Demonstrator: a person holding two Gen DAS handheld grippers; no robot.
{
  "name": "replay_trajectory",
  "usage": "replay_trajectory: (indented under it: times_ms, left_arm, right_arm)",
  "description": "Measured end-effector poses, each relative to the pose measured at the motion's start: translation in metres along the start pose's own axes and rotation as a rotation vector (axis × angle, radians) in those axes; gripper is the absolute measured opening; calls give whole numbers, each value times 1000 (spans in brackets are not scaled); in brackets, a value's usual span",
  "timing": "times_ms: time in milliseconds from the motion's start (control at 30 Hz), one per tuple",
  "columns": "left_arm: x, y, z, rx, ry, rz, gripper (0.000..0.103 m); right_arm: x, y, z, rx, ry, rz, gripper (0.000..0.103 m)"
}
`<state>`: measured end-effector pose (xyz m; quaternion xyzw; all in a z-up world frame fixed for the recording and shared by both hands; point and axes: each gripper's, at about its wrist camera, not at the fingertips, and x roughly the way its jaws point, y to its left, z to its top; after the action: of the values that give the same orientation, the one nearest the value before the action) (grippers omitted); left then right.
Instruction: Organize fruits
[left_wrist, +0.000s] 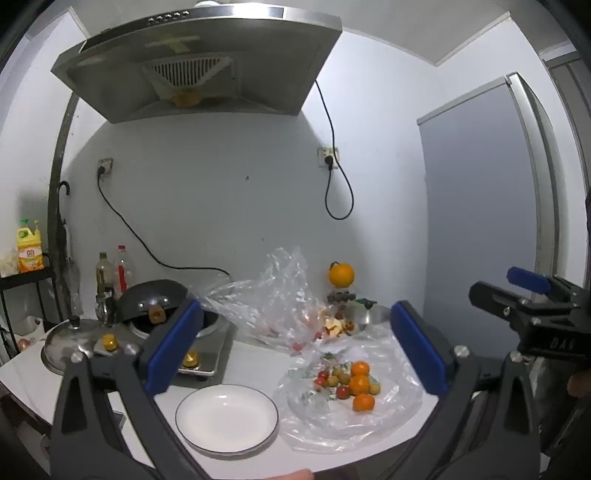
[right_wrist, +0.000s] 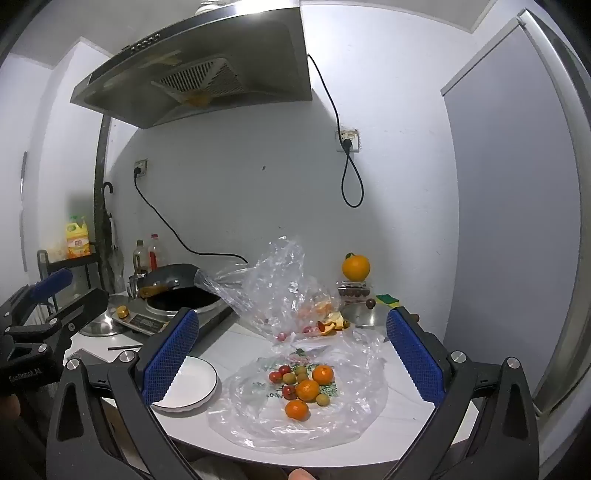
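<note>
Left gripper (left_wrist: 295, 347) and right gripper (right_wrist: 291, 354): both held level above the near edge of the counter (left_wrist: 255, 363), jaws spread fully wide, nothing between the blue pads (right_wrist: 168, 356). The right gripper shows at the right edge of the left-wrist view, the left gripper at the left edge of the right-wrist view.

Landmark: the white plate (left_wrist: 226, 418), empty, near the counter's front edge.

Fruits (left_wrist: 349, 382): a small heap just right of the plate, lying on a flattened clear bag (left_wrist: 391, 402). It holds three oranges (right_wrist: 307, 390), several red cherry tomatoes (right_wrist: 284, 370) and a few yellow-green round fruits (right_wrist: 322, 399).

Behind the plate and to the right: a second, crumpled bag (right_wrist: 273, 288) standing up, with more red and orange pieces inside. Farther right of it, a large orange (left_wrist: 341, 275) resting on top of a jar (right_wrist: 354, 290).

Behind the plate to the left: a stove (left_wrist: 207, 332) bearing a dark wok (right_wrist: 177, 291).
</note>
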<state>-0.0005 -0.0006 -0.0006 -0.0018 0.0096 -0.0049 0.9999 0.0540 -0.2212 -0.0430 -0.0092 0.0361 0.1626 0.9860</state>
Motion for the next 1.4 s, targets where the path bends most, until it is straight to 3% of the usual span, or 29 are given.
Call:
replay_trajectory:
  times_ms: [167, 1400]
  left_arm:
    - [9, 10, 2, -45, 64, -20, 103]
    - [9, -5, 1, -23, 11, -25, 103]
  right_arm:
    - [0, -1, -2, 12, -5, 11, 103]
    - [4, -6, -7, 18, 6, -4, 103]
